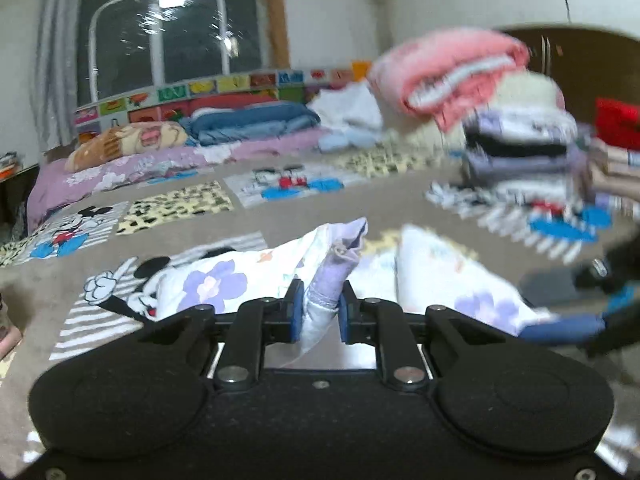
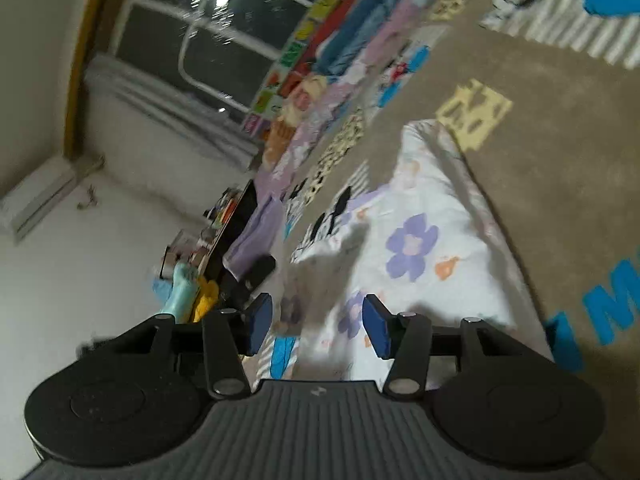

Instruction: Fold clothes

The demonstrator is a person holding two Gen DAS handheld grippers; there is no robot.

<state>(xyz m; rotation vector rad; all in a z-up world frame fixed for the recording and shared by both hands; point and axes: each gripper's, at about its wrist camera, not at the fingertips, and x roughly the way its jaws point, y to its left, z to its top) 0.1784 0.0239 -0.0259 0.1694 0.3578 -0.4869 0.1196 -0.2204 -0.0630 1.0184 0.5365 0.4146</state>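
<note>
The blue-padded fingers of the left gripper pinch a bunched lilac-trimmed edge of the white cotton garment printed with purple flowers, the cloth rising between the pads and spilling to both sides. The right gripper has its jaws standing apart with nothing clamped; the same floral garment lies just beyond and beneath its blue pads, and whether they touch it cannot be told. The garment rests on a tan bedspread patterned with cartoon-mouse patches and yellow squares, close to the near edge. Beyond the garment, to the right on that bedspread, stands a stack of folded clothes in grey, black and white, topped by a folded pink blanket, all blurred. Farther back on the bedspread lie a rolled blue quilt, a lilac pillow and a heap of white laundry, in front of a dark window. Part of the right gripper's black body shows beside the garment's right end.
</note>
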